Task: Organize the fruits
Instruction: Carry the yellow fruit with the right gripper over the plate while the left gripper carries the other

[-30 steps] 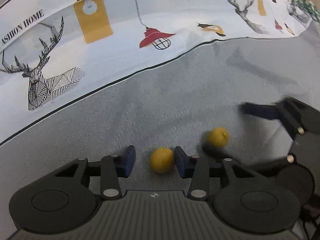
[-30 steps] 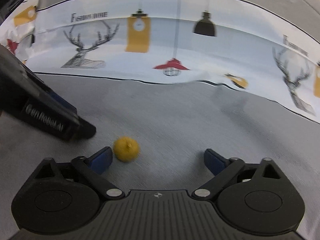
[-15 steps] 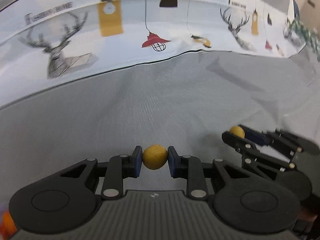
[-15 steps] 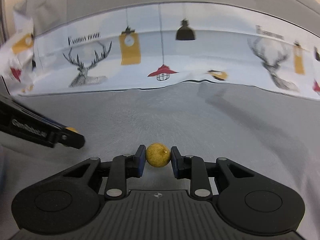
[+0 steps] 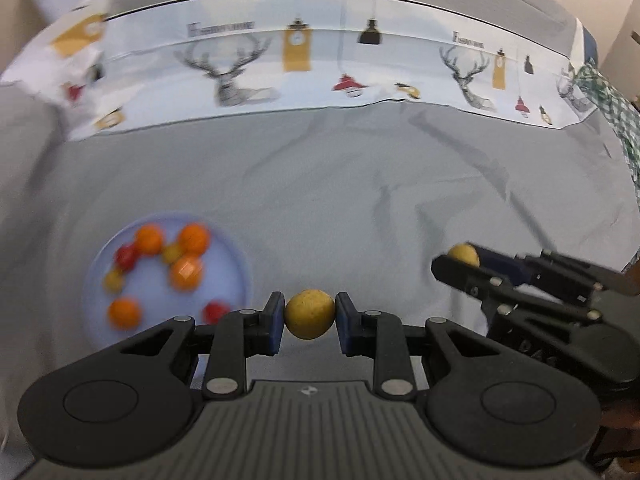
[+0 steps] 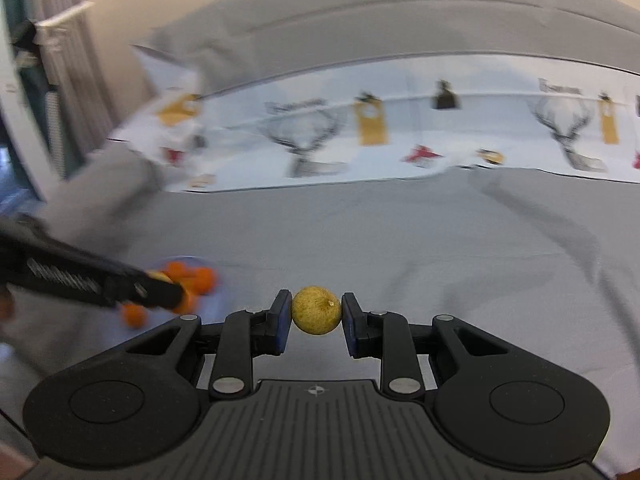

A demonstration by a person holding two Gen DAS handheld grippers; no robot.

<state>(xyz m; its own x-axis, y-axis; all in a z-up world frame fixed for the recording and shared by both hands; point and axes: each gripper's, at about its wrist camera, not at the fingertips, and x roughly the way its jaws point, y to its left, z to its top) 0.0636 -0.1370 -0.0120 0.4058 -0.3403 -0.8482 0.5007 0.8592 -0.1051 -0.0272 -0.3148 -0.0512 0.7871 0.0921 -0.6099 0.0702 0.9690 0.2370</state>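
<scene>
Gripping one small yellow fruit (image 5: 310,313) in the left tool (image 5: 310,322) and another (image 6: 316,315) in the right tool (image 6: 316,326), both aloft over the grey-covered desk (image 5: 360,208): seemingly light, firm, round, roll-prone; best pinched across the middle.

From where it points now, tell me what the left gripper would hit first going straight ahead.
Likely the bare grey cloth, just beyond the yellow fruit held in the left gripper. The plate lies left of that line; depth is uncertain.
</scene>
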